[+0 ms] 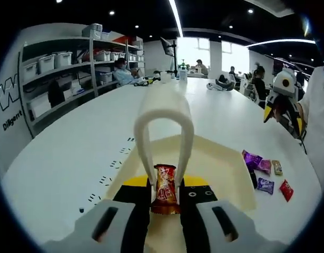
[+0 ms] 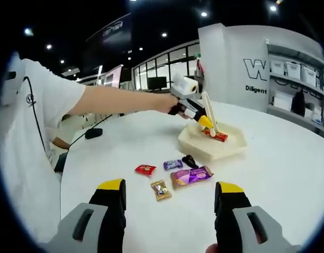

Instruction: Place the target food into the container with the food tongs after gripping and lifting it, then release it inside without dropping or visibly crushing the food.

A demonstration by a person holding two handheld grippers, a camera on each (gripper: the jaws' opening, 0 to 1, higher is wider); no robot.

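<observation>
My left gripper (image 1: pixel 166 183) is shut on the cream food tongs (image 1: pixel 164 113), whose loop rises between its jaws. The tong tips pinch a red snack packet (image 1: pixel 165 188) over the cream container (image 1: pixel 227 176). In the right gripper view, the left gripper (image 2: pixel 192 109) reaches in on a person's arm, and the tongs (image 2: pixel 208 117) hold the red packet (image 2: pixel 217 136) low inside the container (image 2: pixel 212 147). My right gripper (image 2: pixel 169 203) stands open above the table with nothing between its jaws. It also appears at the far right of the left gripper view (image 1: pixel 284 120).
Loose sweets lie on the white table beside the container: a red one (image 2: pixel 145 169), a small purple one (image 2: pixel 173 164), a black one (image 2: pixel 190 161), a large purple one (image 2: pixel 192 175) and a gold one (image 2: pixel 161 190). Shelves with bins (image 1: pixel 61 79) stand beyond the table, and people sit at its far end.
</observation>
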